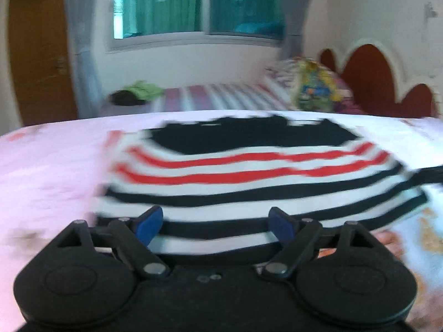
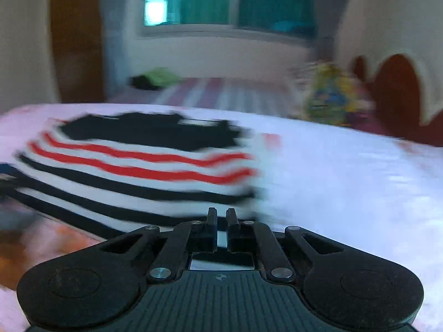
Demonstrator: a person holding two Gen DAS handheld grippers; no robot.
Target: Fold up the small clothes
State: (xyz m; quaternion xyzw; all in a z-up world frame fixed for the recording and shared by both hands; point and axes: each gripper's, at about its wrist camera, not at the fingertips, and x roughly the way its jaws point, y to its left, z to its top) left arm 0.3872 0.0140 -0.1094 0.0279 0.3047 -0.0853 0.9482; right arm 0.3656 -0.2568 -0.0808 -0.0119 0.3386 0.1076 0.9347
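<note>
A small striped shirt (image 1: 249, 188), black at the top with red, then black stripes on white, lies flat on the pale pink sheet (image 1: 55, 166). My left gripper (image 1: 216, 221) stands open at the shirt's near hem, its blue pads (image 1: 151, 222) wide apart with the hem lying between them. In the right wrist view the shirt (image 2: 138, 177) spreads to the left. My right gripper (image 2: 221, 215) is at its near right corner, jaws shut to a thin slit with striped fabric showing in it and just behind the fingers. Both views are motion-blurred.
Beyond the sheet's far edge lies a striped bed cover (image 1: 221, 96) with a green and black clothes heap (image 1: 135, 94) and a colourful bundle (image 1: 315, 88). A red scalloped headboard (image 1: 371, 74) is at the right, a wooden door (image 1: 41, 55) at the left. Bare sheet (image 2: 346, 193) extends right of the shirt.
</note>
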